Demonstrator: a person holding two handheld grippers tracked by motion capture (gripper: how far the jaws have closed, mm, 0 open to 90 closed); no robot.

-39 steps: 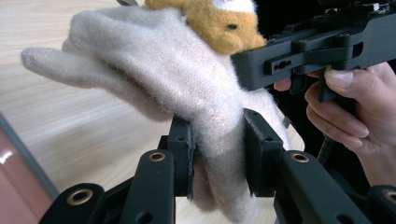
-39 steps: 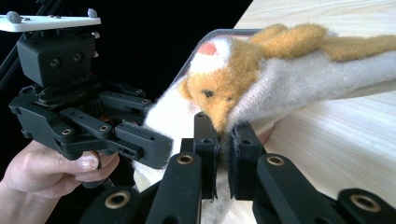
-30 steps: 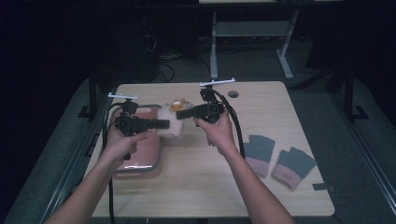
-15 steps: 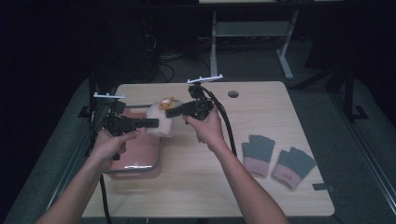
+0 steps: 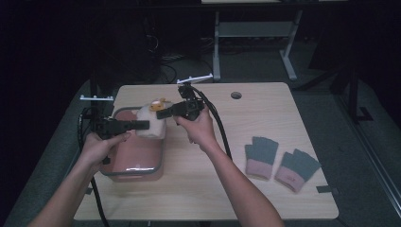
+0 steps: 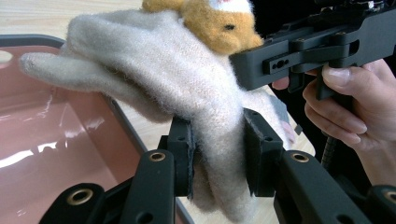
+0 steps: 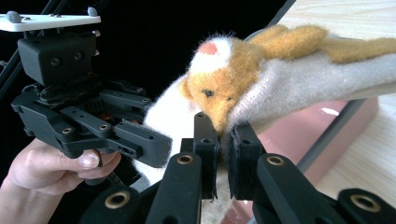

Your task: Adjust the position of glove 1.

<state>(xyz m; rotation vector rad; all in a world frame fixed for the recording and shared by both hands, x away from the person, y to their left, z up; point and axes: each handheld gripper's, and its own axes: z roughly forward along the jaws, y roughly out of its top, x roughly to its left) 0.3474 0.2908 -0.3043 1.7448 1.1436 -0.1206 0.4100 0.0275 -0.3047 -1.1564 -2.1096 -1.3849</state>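
- Since a second ago both grippers have carried the cream glove (image 5: 152,124) leftward; it now hangs over the far right corner of the pink bin (image 5: 135,161) instead of right of it.
- The left gripper (image 5: 144,125) is clamped on the glove's cuff, the wool bunched between its pads (image 6: 183,151).
- The right gripper (image 5: 161,113) is nearly closed, pinching the glove's edge just below the orange animal face (image 7: 219,88), which is a mere spot from above.
- The grey gloves (image 5: 281,161) lie at the near right.
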